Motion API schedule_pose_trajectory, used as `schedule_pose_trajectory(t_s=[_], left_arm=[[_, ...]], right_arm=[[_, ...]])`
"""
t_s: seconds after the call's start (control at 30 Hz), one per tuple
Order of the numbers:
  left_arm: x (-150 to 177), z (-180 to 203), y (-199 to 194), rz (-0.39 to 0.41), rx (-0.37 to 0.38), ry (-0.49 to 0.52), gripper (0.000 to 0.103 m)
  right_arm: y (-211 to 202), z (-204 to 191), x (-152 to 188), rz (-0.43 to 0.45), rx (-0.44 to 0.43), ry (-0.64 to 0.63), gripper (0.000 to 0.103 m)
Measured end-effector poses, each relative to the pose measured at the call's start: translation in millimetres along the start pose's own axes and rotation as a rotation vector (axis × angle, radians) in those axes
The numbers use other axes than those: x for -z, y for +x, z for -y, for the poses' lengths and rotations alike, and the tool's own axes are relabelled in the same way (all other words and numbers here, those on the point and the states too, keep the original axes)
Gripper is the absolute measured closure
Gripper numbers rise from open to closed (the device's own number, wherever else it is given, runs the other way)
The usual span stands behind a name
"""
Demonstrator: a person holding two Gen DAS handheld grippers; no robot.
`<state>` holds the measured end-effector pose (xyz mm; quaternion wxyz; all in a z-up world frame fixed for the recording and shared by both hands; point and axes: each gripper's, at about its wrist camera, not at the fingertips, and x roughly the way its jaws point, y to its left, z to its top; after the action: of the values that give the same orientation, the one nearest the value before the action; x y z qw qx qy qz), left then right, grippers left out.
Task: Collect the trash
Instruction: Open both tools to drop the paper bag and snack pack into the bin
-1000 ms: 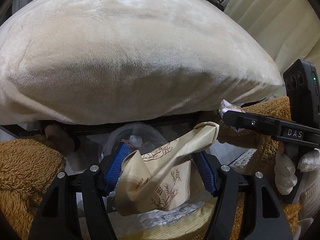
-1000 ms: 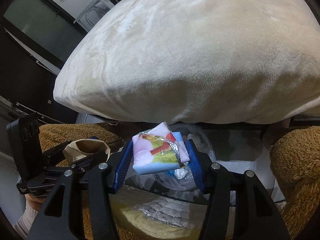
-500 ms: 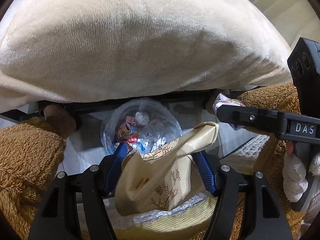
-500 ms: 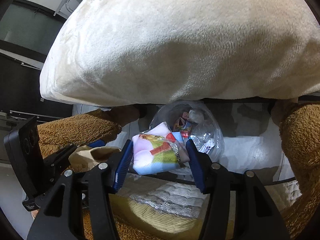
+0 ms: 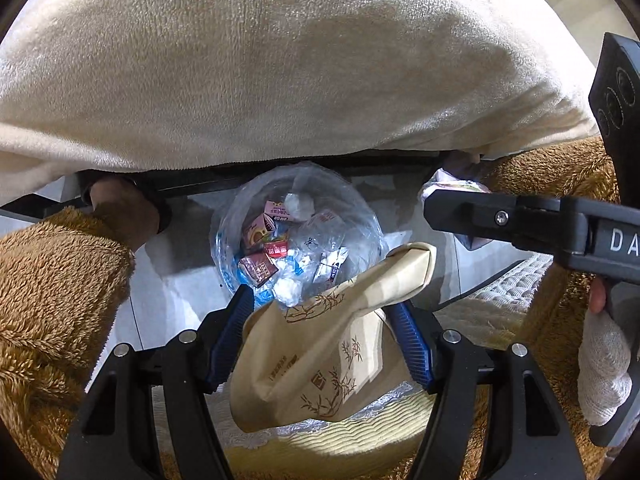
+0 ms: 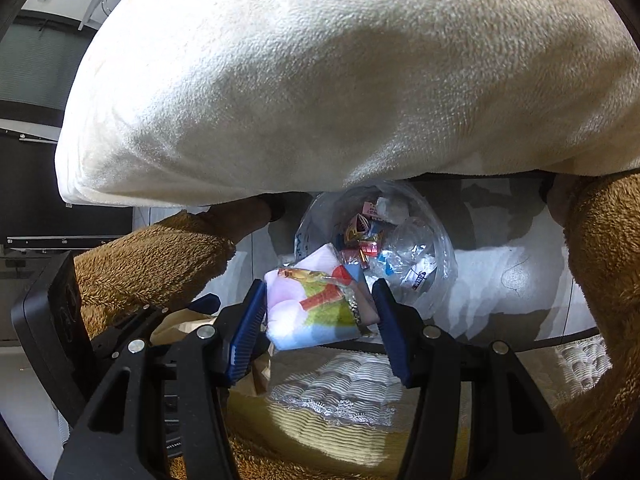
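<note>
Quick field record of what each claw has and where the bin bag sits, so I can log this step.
left claw: shut on paper bag, tan with bamboo print
right claw: shut on snack wrapper, pink, green and blue
trash bag: clear, open-mouthed, on the floor below both claws, holding small cartons and wrappers
above: cream pillow
released: nothing yet

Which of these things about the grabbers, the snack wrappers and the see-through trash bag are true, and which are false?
1. The left gripper holds a tan paper bag with bamboo drawings. True.
2. The right gripper is empty. False: it clamps a pastel plastic snack packet.
3. The clear plastic trash bag is empty. False: wrappers and small cartons lie inside.
4. A big cream plush cushion fills the top of both views. True.
</note>
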<state>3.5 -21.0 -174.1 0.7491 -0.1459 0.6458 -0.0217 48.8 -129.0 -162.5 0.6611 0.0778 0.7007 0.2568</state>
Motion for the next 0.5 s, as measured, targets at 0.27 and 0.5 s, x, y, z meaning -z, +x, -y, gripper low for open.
schedule_pose_trajectory(t_s=[0.27, 0.5], left_arm=[[0.1, -0.2, -1.3, 0.006, 0.009, -0.011, 0.029], [-0.6, 1.3, -0.7, 0.015, -0.009, -0.012, 0.022]], right_arm=[[-2.3, 5.1, 0.6, 0.012, -0.008, 0.013, 0.047], [-3.9, 8.3, 0.3, 0.020, -0.002, 0.022, 0.036]])
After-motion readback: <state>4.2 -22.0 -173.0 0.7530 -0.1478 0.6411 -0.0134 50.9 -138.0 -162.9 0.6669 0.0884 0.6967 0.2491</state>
